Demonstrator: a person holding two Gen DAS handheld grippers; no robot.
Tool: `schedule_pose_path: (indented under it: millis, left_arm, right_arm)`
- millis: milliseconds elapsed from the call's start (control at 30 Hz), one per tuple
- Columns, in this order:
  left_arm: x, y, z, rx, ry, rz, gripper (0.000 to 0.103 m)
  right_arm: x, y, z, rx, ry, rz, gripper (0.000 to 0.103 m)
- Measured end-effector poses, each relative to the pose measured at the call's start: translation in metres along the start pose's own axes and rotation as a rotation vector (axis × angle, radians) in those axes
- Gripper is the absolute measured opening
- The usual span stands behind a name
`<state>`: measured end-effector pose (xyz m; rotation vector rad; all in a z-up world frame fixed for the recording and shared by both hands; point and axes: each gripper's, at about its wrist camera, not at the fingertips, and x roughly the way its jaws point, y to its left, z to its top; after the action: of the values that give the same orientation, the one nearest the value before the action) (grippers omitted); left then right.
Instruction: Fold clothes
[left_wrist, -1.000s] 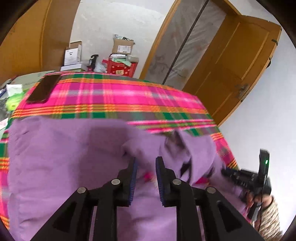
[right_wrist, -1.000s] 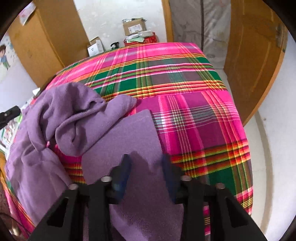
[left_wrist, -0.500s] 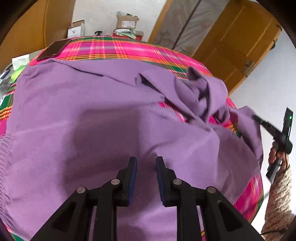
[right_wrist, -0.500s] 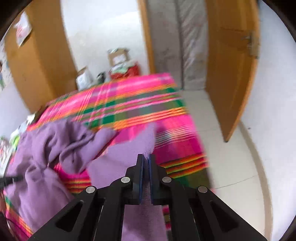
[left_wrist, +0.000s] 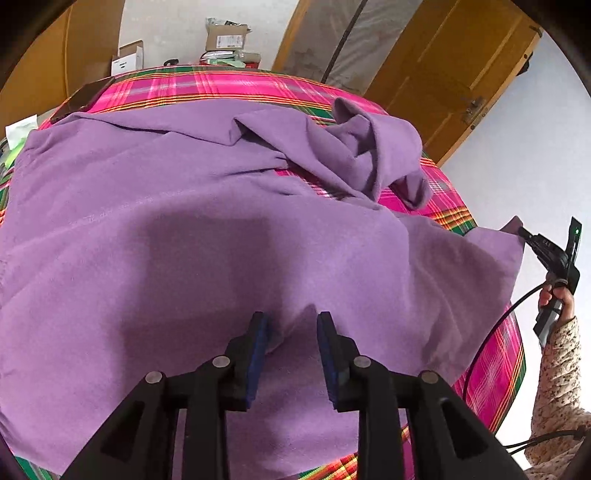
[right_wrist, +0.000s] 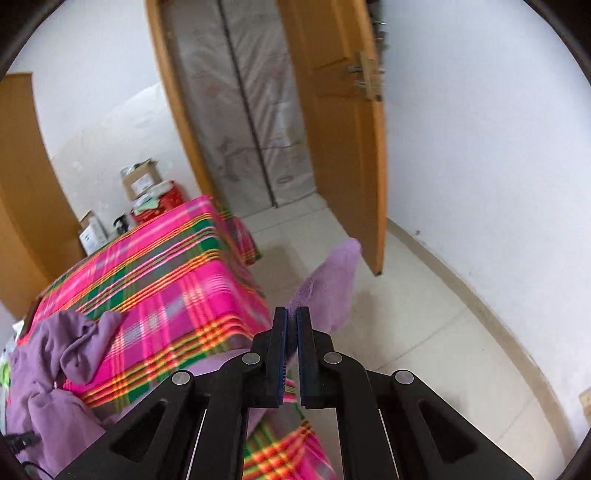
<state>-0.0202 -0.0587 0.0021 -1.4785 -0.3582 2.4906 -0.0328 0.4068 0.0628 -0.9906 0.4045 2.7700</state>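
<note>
A purple garment (left_wrist: 221, 221) lies spread over the pink plaid cloth (left_wrist: 207, 88), with a crumpled sleeve (left_wrist: 369, 147) at the far right. My left gripper (left_wrist: 291, 325) hovers low over the garment's near part. Its jaws are opening, and a small ridge of cloth rises between the pads without being pressed. My right gripper (right_wrist: 291, 314) is shut on the garment's edge (right_wrist: 328, 280), which sticks out past the fingertips over the floor beyond the plaid cloth (right_wrist: 166, 266). In the left wrist view the right gripper (left_wrist: 524, 232) holds that corner stretched out, carried by a person's hand (left_wrist: 554, 295).
Cardboard boxes (left_wrist: 225, 35) stand behind the far edge. A dark flat object (left_wrist: 85, 99) lies at the back left of the plaid. An open wooden door (right_wrist: 340, 147) and a white wall (right_wrist: 480, 166) stand to the right, above pale floor tiles (right_wrist: 424, 332).
The right gripper closed on the garment's edge and pulled it out to the right, past the plaid's edge. The left gripper sank toward the cloth and its jaws spread wider.
</note>
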Motion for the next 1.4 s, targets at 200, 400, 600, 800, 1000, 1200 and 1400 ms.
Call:
schedule_pose_path:
  millis: [200, 400, 600, 800, 1000, 1200, 1400]
  left_arm:
    - [-0.004, -0.001, -0.003, 0.005, 0.003, -0.012, 0.029]
    - [-0.004, -0.003, -0.004, 0.004, 0.002, -0.01, 0.029]
    - [-0.003, -0.005, -0.005, 0.004, -0.001, -0.016, 0.03]
    - [-0.001, -0.006, -0.006, 0.006, -0.002, -0.013, 0.03]
    - [0.0, -0.006, -0.006, 0.0, -0.005, -0.02, 0.031]
    - [0.002, -0.003, -0.005, -0.01, -0.006, -0.041, 0.031]
    - [0.001, -0.001, -0.006, -0.008, -0.01, -0.045, 0.032]
  right_arm:
    - [-0.004, -0.037, -0.026, 0.103, 0.025, -0.028, 0.005]
    - [0.008, -0.055, -0.047, 0.153, 0.103, -0.048, 0.005]
    - [0.004, -0.056, -0.054, 0.162, 0.156, -0.016, 0.013]
    - [-0.005, -0.026, -0.047, 0.075, 0.098, 0.049, 0.037]
    - [0.034, 0.015, -0.042, -0.011, 0.198, 0.165, 0.043]
    - [0.064, 0.03, -0.043, 0.01, 0.26, 0.213, 0.043]
    - [0.059, 0.042, -0.042, -0.068, 0.212, 0.143, 0.006]
